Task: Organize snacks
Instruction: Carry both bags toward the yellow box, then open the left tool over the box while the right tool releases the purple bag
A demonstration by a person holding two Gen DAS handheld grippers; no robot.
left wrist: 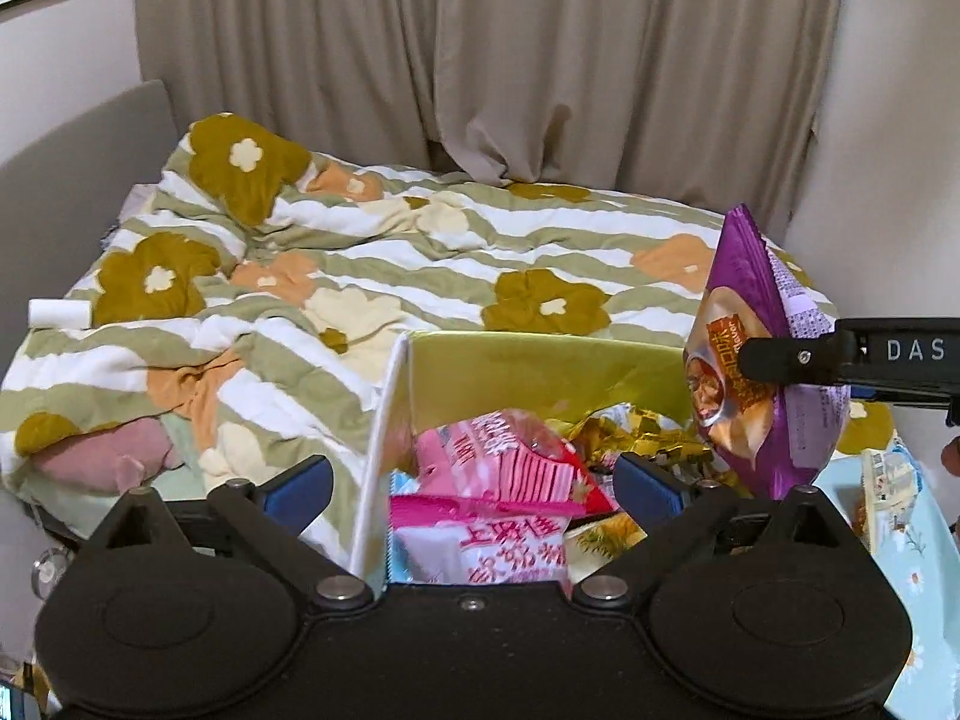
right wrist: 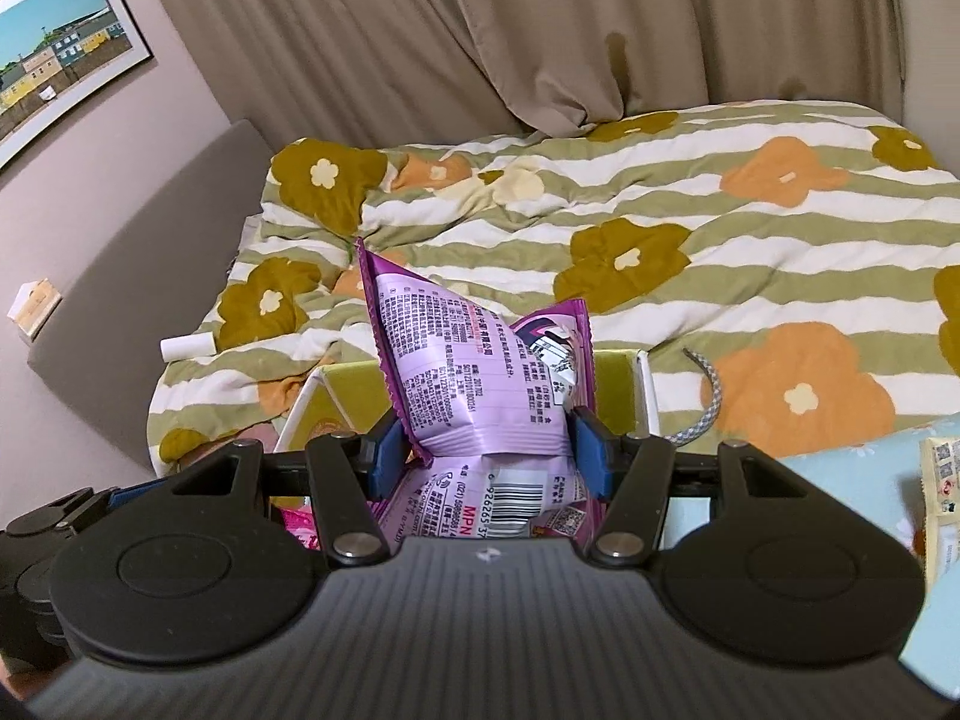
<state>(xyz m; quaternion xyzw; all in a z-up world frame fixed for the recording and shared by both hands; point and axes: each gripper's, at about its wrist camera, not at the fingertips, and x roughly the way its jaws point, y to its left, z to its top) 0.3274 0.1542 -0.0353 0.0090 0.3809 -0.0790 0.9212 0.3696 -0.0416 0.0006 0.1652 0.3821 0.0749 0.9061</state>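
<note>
- Purple shiny snack bag (right wrist: 480,384) is pinched between the blue pads of the right tongs (right wrist: 483,456), which are squeezed tight on its middle.
- It hangs just above the open yellow-green cardboard box (left wrist: 540,366), near the box's right side.
- Left tongs (left wrist: 474,480) are spread wide with nothing pressed between the pads. They hover over the box.
- Under them, inside the box, lie a pink and white snack packet (left wrist: 480,534) and some crinkly gold wrappers (left wrist: 636,432).
- The box stands right next to a bed with a striped flower blanket (left wrist: 360,264).
- More snacks, like a pale yellow packet (right wrist: 942,480), wait on the light blue tabletop (right wrist: 852,462).
- I think the purple bag could land on the box's rim and slide out, because it hangs close to the edge.
- The box looks pretty full, so the bag might sit on top and tip over.
- The two tongs are close together and could bump.
</note>
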